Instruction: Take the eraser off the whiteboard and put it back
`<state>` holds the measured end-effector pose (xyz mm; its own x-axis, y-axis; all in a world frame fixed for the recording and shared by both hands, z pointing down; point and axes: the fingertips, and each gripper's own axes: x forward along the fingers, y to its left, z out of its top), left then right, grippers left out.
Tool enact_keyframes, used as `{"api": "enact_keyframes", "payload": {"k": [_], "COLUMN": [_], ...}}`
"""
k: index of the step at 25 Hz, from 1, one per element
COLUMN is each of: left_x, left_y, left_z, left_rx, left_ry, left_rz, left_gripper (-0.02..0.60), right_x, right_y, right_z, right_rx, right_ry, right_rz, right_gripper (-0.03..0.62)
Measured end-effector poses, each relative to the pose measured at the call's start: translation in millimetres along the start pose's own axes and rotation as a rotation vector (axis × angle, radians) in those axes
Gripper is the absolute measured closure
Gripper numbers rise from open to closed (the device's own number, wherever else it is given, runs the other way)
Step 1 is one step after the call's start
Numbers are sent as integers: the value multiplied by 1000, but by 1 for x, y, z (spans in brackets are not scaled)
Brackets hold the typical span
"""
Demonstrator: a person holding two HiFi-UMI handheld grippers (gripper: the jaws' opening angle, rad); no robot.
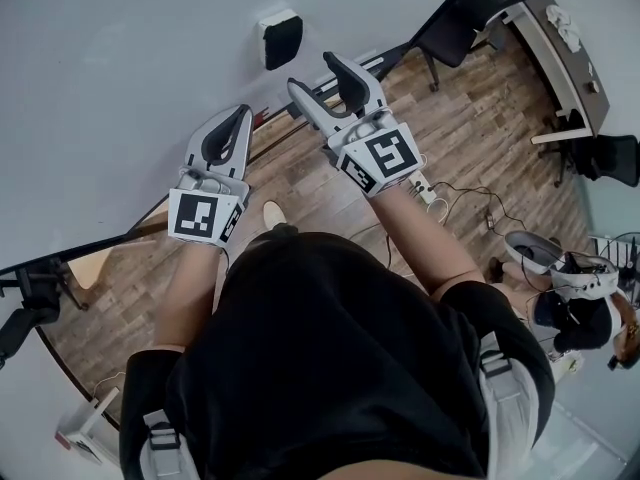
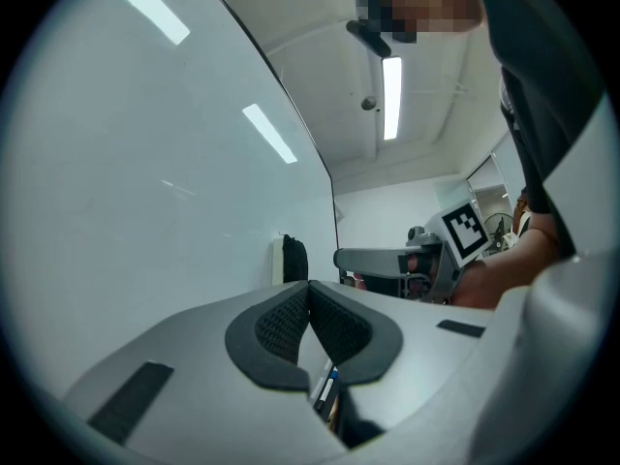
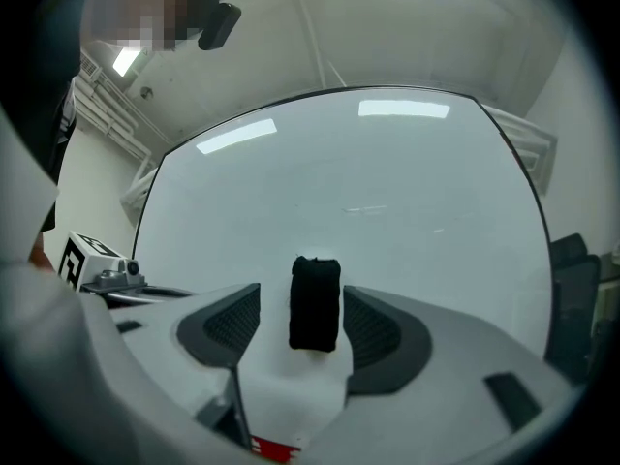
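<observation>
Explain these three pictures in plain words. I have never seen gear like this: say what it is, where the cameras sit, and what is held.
There is no robot here. A person holds a hand tool with a two-jaw claw in each hand. The head view comes from a camera on the person's head and looks down over both arms at a whiteboard. The other two pictures come from a camera riding on each tool, looking along its claw. A black eraser clings to the whiteboard. The right claw is open and lined up with the eraser, which shows between its jaws but is not touched. The left claw is shut and empty. Nothing is held.
</observation>
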<state>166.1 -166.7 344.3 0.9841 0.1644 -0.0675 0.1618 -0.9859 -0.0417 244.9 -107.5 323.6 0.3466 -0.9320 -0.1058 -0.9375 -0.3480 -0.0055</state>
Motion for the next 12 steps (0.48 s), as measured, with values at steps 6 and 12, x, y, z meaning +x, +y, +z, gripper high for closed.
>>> {"api": "enact_keyframes", "payload": {"k": [6, 12], "left_x": [-18, -39], "left_y": [-26, -54], "left_z": [3, 5], "left_rx": [9, 17], "left_ry": [7, 10], "left_rz": [4, -2], "left_gripper": [586, 586], "right_x": [-33, -65], "right_y": [19, 42], "right_z": [-1, -1], "right_rx": [5, 6], "right_ry": [9, 20], "right_rz": [79, 150], "right_gripper": [357, 402]}}
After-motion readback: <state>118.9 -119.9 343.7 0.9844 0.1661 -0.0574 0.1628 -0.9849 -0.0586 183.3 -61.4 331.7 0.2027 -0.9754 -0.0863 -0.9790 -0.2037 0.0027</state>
